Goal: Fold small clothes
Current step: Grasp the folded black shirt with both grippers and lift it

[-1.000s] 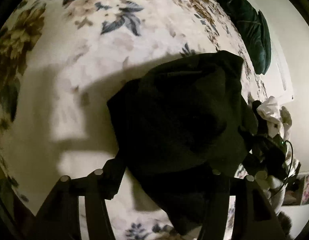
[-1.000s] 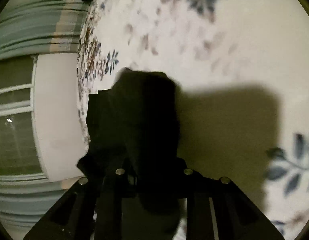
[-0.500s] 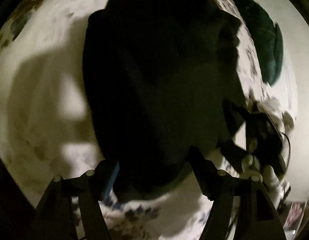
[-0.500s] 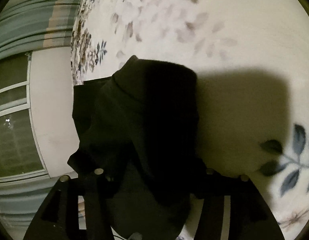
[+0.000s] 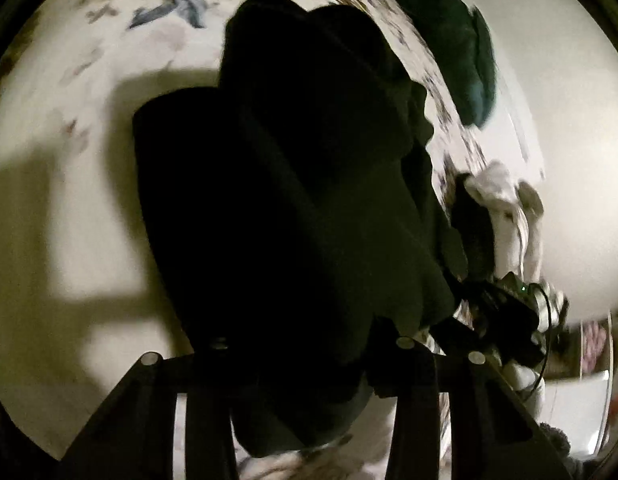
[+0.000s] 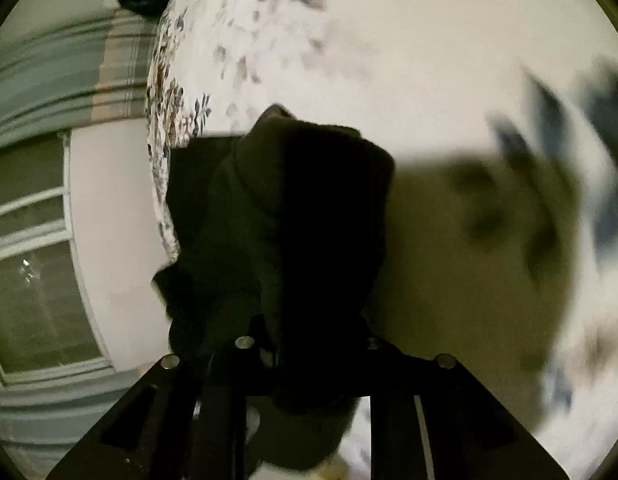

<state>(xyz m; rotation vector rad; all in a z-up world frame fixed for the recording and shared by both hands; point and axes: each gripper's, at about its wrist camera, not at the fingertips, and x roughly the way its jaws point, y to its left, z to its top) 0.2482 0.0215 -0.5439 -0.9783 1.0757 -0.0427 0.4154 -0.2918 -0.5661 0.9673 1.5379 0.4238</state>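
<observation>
Both grippers closing on the black garment (image 5: 293, 208), cloth between the jaws of left gripper (image 5: 305, 364) and right gripper (image 6: 305, 344) — contact not visible (too dark). Pinch evenly, keep the hem taut. Garment sits mid-bed (image 5: 69, 216); right bed edge close, sock pile (image 5: 505, 216) there — clear room left.

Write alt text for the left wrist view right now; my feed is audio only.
A black garment fills the middle of the frame, bunched between the fingers of the left tool, whose jaws are closing on it, above a floral bedspread. At the right edge the right tool grips the garment's other side, with a dark green cushion beyond.
</observation>
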